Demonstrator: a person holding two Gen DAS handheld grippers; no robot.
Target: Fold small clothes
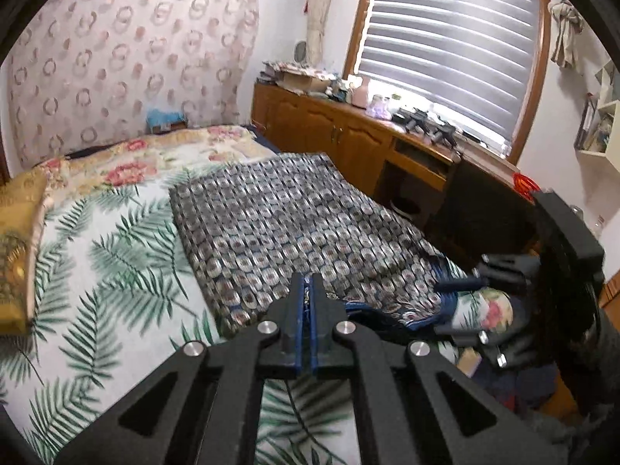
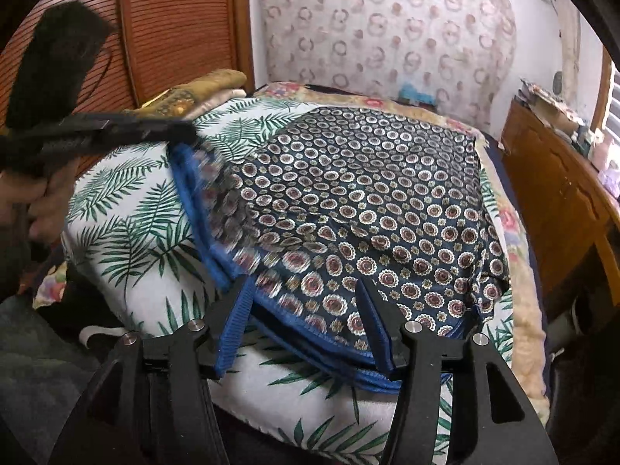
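The left tongs (image 1: 307, 290) are pinching the blue-trimmed edge of the patterned garment (image 2: 368, 201), which is lying mostly flat on the bed (image 2: 128, 209). The right tongs (image 2: 306, 310) are hanging open over its near hem, gripping nothing. Folding is barely starting; every fold is apparently remaining.

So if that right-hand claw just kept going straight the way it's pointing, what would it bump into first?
Most likely the patterned dark-blue garment spread on the leaf-print bedcover. The right gripper is open and angled down, with the garment's blue-edged hem right at its fingertips; depth is hard to judge, so contact may be near.
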